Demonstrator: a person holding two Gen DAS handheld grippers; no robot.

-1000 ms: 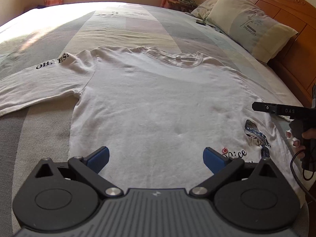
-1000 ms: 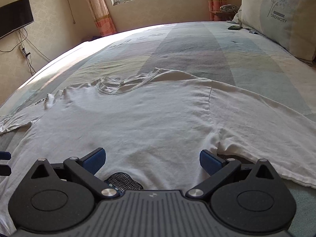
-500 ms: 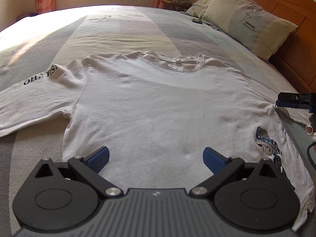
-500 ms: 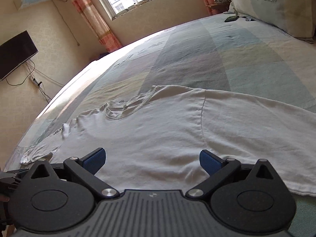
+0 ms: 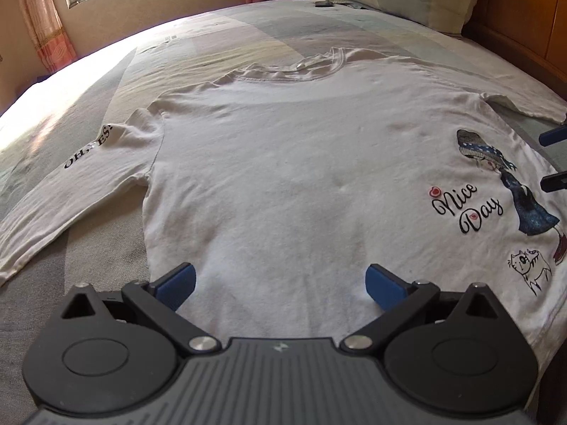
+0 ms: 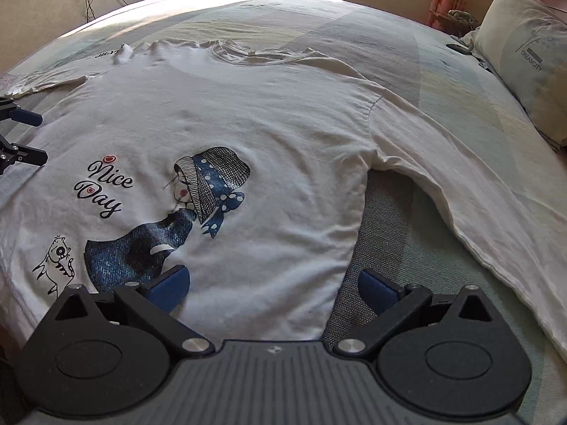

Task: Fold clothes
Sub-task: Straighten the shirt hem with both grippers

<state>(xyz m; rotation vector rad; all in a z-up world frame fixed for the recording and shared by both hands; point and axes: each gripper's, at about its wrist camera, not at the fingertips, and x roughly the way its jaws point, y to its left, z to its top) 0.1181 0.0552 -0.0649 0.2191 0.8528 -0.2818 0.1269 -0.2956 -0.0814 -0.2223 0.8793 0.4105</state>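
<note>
A white long-sleeved shirt [image 5: 290, 163] is lying flat, front up, on the bed [image 5: 219, 32], directly ahead of both grippers. The left gripper [image 5: 280, 283] is hovering over the hem, its blue pads spread wide and holding nothing. The right gripper [image 6: 271, 287] is likewise standing spread and empty, its left pad over the printed figure [image 6: 170, 226], its right pad over bare bedcover beside the shirt's side edge. A pillow [image 6: 528, 60] is sitting far ahead to the right.
</note>
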